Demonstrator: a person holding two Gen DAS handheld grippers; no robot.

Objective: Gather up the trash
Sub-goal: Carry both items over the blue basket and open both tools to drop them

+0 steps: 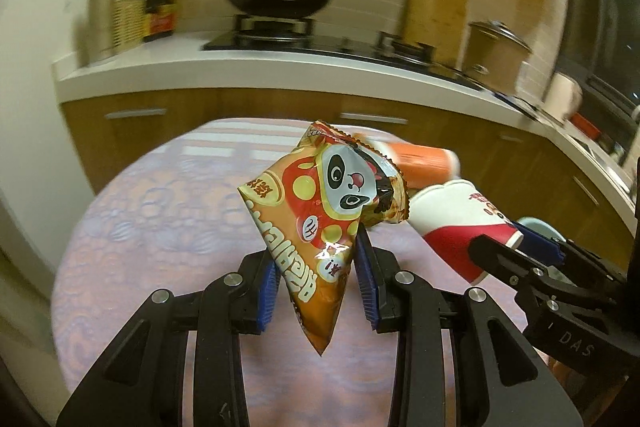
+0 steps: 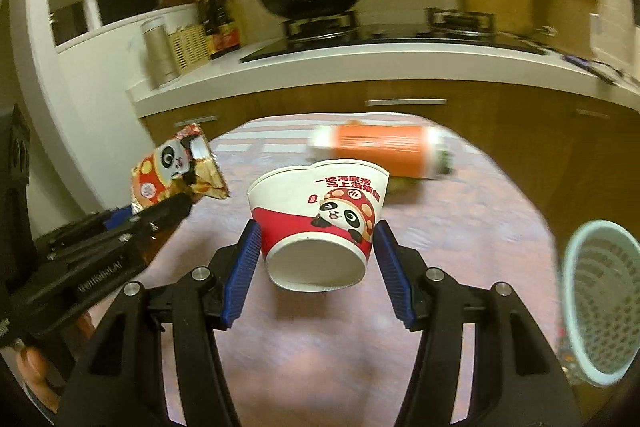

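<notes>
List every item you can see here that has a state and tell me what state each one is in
Snack bag: lifted off the table, pinched between the left gripper fingers.
Paper cup: held in the air by the right gripper, base toward the camera.
Orange bottle: lying on its side on the table.
Mesh basket: resting tilted at the table's right edge, contents unclear.
Wok: on the stove burner.

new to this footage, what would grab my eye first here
Two panda-printed pieces of trash held up above the pink tablecloth: the orange snack bag pinched in the left gripper, and the red-and-white paper cup clamped on its side in the right gripper. Behind the cup an orange bottle lies on the table, and a pale mesh basket sits far right.
</notes>
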